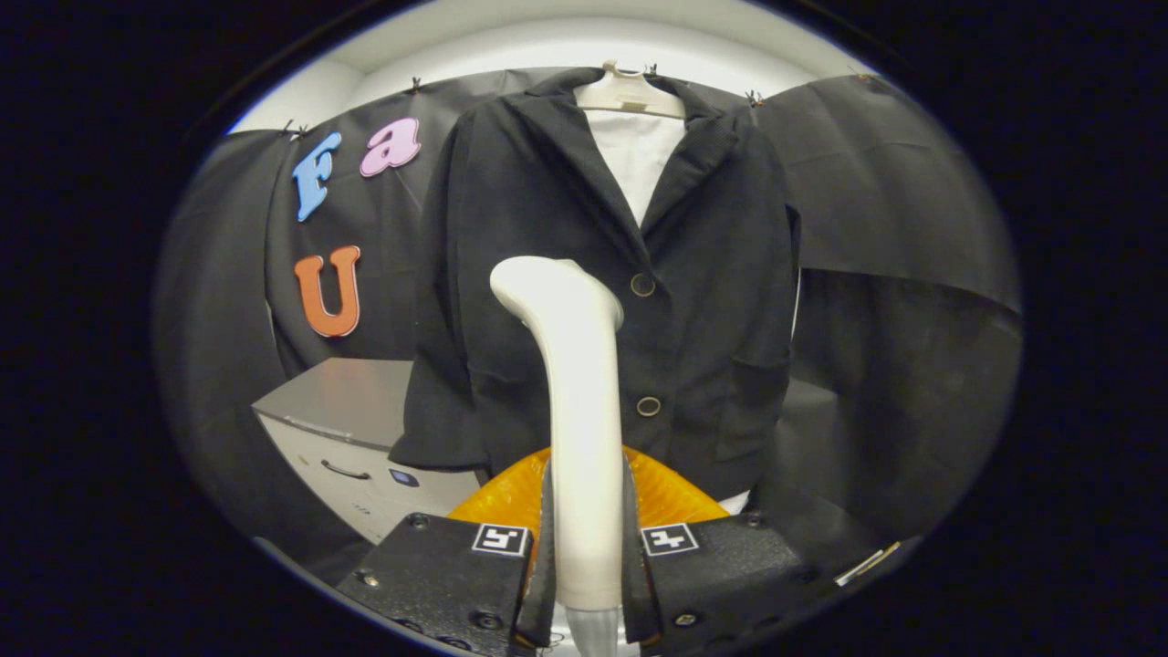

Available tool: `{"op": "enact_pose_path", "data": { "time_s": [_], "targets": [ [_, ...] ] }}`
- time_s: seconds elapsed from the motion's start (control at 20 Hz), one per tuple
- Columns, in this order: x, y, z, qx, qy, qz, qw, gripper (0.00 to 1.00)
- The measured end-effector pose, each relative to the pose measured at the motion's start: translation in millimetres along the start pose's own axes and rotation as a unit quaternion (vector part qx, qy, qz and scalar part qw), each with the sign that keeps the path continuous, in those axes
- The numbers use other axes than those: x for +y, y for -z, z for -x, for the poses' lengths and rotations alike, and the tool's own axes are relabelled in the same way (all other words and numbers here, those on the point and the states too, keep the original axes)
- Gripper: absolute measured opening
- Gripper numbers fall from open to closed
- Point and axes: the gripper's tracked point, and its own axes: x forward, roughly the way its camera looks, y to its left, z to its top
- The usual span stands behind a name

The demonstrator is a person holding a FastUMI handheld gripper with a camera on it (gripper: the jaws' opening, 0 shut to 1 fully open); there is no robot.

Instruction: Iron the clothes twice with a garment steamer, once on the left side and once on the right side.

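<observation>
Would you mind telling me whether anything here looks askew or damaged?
Nothing stands out. The black two-button jacket hangs straight on its pale hanger, buttoned, and the tool is shut on the white steamer handle, upright before it.

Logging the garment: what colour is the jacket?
Black, with a white lining at the neck; the gripper view shows the jacket beyond the tool, shut on the steamer.

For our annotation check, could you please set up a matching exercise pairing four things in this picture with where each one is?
Things:
1. garment steamer
2. black jacket
3. white hanger
4. grey cabinet

Places:
A. at the jacket's collar, on the booth wall
B. clamped upright between the fingers of the gripper
C. low down, beside the jacket's sleeve, under the wall cloth
D. hanging just beyond the steamer's head

Pairs: 1-B, 2-D, 3-A, 4-C
</observation>
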Motion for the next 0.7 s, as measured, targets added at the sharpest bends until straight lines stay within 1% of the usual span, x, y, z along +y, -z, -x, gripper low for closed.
{"op": "enact_pose_path", "data": {
  "time_s": [0.15, 0.7],
  "targets": [
    [-4.9, 16.0, -2.2, 0.012, 0.002, -0.007, 1.0, 0.32],
    [-9.1, 67.5, -6.1, 0.045, 0.007, 0.009, 0.999, 0.32]
  ]
}}
